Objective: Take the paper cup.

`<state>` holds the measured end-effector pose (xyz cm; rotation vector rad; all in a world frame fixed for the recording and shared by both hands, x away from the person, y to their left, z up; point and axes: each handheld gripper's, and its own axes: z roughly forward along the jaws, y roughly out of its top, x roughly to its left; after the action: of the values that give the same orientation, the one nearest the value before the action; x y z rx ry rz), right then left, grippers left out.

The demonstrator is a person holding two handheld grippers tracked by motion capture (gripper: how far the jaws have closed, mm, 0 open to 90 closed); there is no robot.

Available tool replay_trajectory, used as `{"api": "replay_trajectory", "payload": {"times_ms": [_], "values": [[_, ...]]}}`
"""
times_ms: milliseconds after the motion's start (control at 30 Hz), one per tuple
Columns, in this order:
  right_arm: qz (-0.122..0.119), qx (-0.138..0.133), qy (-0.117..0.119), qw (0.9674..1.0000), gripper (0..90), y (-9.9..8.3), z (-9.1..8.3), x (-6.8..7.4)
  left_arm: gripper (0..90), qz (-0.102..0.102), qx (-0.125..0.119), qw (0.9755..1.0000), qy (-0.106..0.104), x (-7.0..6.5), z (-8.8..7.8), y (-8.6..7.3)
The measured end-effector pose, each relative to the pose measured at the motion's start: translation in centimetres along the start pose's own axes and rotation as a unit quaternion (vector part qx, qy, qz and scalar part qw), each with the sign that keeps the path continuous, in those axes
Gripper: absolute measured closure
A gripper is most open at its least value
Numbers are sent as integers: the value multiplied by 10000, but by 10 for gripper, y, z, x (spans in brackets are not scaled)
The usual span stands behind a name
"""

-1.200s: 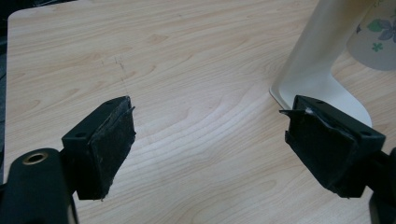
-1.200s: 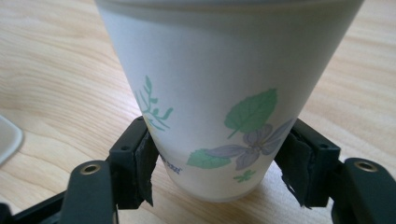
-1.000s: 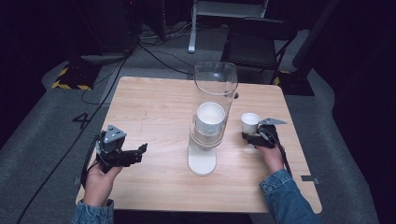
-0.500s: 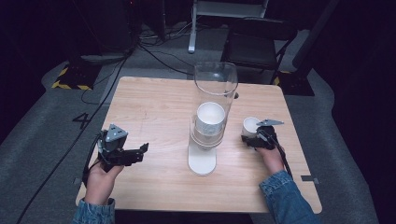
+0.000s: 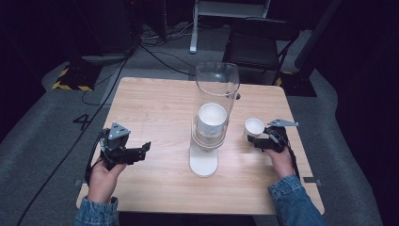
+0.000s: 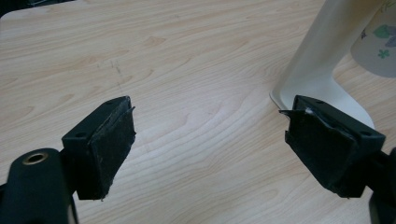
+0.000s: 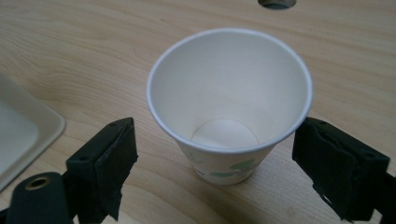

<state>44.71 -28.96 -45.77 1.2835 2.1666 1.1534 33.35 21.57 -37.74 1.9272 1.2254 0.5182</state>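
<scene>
A white paper cup (image 5: 254,126) with green leaf print stands upright on the wooden table (image 5: 155,103), right of the dispenser. My right gripper (image 5: 260,140) is just behind it. Its jaws have just been opening and now stand wide on either side of the cup (image 7: 229,102) without pressing on it. The dispenser is a clear tube (image 5: 216,89) on a white stand (image 5: 203,162), with a stack of cups (image 5: 211,120) inside. My left gripper (image 5: 143,149) is low at the table's left, open and empty, pointing at the stand (image 6: 322,56).
A round hole (image 7: 277,3) is in the tabletop beyond the cup. The stand's white foot (image 7: 23,135) lies left of my right gripper (image 7: 215,140). A dark chair (image 5: 261,42) and floor cables (image 5: 155,52) are behind the table.
The right gripper's jaws have spread off the paper cup and the hand has lifted slightly. The cup stays standing on the table. The left hand has kept still.
</scene>
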Motion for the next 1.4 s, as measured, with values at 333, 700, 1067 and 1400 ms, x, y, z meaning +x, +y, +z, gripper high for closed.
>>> {"api": "replay_trajectory", "payload": {"times_ms": [333, 700, 1067, 1400], "values": [[42, -416, 178, 9990, 139, 10, -58, 2, 157, 191, 156, 9997, -2, -5, 15, 8], [-4, -491, 321, 9983, 144, 25, -104, -2, 157, 76, 277, 9993, 257, 6, 18, 4], [-361, -458, 189, 9981, 147, 37, -138, -7, 158, -186, 312, 9985, 422, 23, 12, -7], [-375, -31, -7, 9993, 143, 31, -142, -19, 157, -206, 464, 9967, 633, 31, 15, -12]]}}
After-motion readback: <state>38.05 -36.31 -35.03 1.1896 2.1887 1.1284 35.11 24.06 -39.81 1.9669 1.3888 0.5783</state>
